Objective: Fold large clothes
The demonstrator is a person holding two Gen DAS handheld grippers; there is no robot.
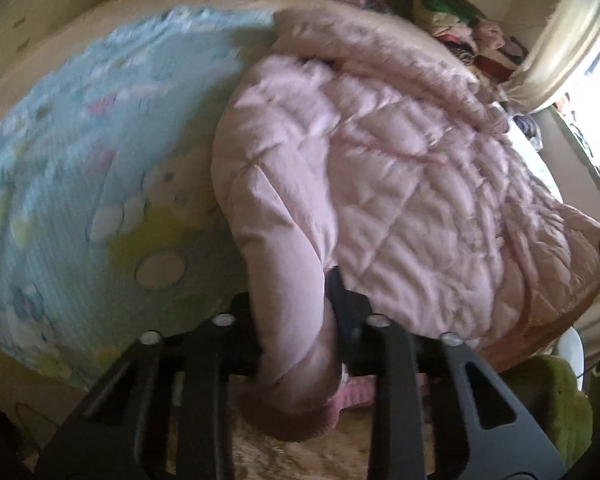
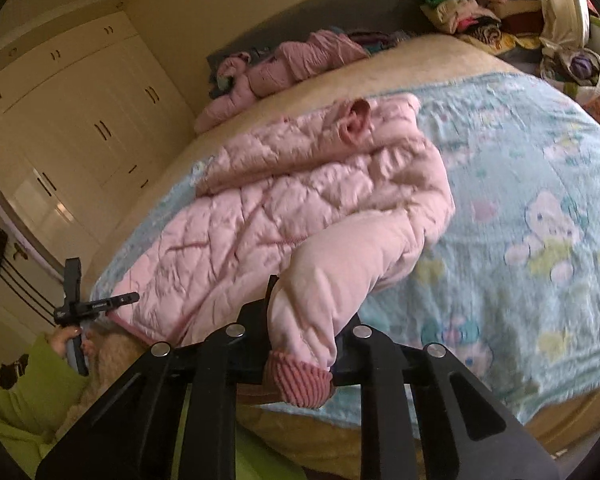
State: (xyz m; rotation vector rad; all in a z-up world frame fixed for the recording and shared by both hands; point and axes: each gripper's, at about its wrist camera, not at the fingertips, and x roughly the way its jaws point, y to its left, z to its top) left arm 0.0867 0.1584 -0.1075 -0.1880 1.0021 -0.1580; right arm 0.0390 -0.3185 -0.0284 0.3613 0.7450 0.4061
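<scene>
- A pink quilted puffer jacket [image 2: 300,200], diamond-stitched and puffy, lies spread on the bed's pale blue blanket [image 2: 520,208], a soft, nubby cloth printed with cartoon animals.
- One smooth, unquilted sleeve [image 2: 332,280] runs off the jacket's near edge toward the foot of the bed; it ends in a darker pink ribbed knit cuff [image 2: 300,380].
- The right gripper [image 2: 300,344], matte black plastic with round silver bolts, is clamped on that sleeve just above the cuff.
- In the left wrist view, the left gripper [image 1: 296,332] has its black fingers closed against another smooth pink sleeve [image 1: 284,280], whose rounded end hangs down between them at the jacket's near side.
- A second pink padded garment [image 2: 276,68] lies crumpled beyond the jacket, by the grey headboard [image 2: 320,24].
- A heap of mixed coloured clothes [image 2: 472,4] sits past the jacket's far corner.
- Glossy cream wardrobe doors [image 2: 72,120] with dark bar handles stand to the jacket's left in the right wrist view.
- A green fleecy sleeve [image 2: 24,392] shows near the jacket's hem.
</scene>
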